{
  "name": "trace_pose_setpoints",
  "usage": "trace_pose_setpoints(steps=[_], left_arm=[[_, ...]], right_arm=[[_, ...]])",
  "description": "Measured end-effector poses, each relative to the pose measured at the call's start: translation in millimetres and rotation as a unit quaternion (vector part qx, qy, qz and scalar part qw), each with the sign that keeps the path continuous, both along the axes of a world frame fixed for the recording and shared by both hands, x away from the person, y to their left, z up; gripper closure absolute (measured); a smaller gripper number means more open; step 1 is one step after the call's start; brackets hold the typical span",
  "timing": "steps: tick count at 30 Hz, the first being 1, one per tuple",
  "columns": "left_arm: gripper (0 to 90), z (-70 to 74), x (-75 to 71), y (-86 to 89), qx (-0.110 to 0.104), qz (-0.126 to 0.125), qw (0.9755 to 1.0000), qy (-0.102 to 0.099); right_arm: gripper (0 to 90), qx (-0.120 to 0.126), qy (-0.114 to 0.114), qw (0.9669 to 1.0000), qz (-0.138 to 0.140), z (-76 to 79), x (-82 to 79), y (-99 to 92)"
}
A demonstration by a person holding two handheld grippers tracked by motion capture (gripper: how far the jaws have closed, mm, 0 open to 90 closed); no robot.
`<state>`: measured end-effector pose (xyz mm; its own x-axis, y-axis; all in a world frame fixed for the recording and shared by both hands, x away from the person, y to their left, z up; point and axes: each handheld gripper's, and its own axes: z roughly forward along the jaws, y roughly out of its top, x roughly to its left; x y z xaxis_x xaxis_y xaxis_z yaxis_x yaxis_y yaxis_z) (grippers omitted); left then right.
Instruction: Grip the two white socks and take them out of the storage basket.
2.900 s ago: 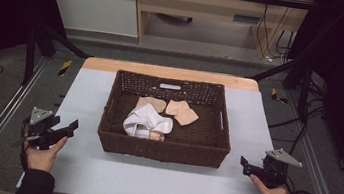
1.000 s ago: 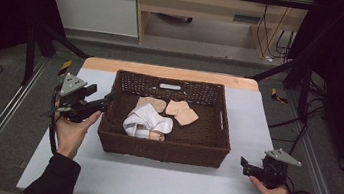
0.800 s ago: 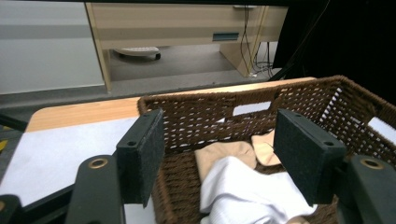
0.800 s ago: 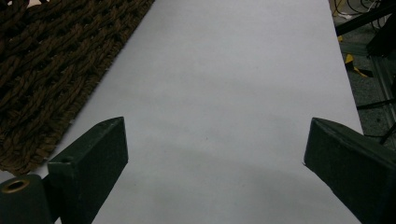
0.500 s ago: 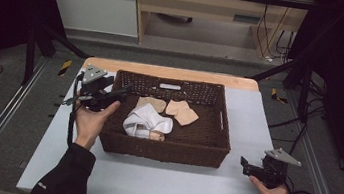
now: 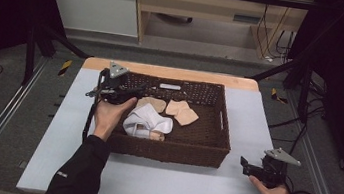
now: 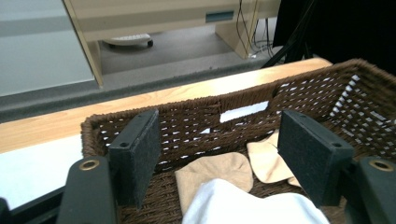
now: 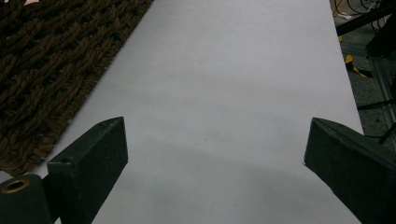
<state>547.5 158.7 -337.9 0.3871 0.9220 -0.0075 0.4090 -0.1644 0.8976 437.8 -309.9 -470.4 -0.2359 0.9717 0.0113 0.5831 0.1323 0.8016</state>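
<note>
Left gripper (image 6: 133,92) is over the basket's (image 6: 223,134) near-left corner, jaws just spread wide and empty, the white cloth (image 7: 247,205) just below them, still to be grabbed.

Dark brown woven basket (image 6: 216,128) — white cloth (image 6: 149,121), tan socks (image 6: 182,112); black claw pads (image 7: 308,154).

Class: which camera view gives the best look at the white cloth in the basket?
The high view: the whole white cloth shows, crumpled in the wicker basket. The left gripper view crops it at the bottom edge; the right gripper view catches some basket weave.
</note>
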Motion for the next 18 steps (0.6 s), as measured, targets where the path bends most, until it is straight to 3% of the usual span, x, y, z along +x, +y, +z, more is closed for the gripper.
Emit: trace_pose_setpoints(steps=[1, 4, 8, 18], left_arm=[[29.4, 0.0, 0.0, 0.0, 0.000, 0.000, 1.0000, 0.000], [29.6, -11.2, 10.3, -4.0, 0.026, 0.003, 0.9995, 0.015], [31.8, -18.2, 14.9, -7.1, 0.033, 0.005, 0.9992, 0.020], [31.6, -41.8, 26.7, -8.4, 0.056, 0.004, 0.9966, 0.060]], right_arm=[[6.4, 0.000, 0.000, 1.0000, 0.000, 0.0, 0.0, 0.0], [6.4, -0.003, 0.000, 1.0000, 0.002, -0.2, 0.2, 0.0], [6.5, -0.002, 0.002, 1.0000, 0.002, -0.4, 0.5, 0.4], [6.5, -0.004, 0.004, 1.0000, 0.005, -0.5, 0.5, 0.6]])
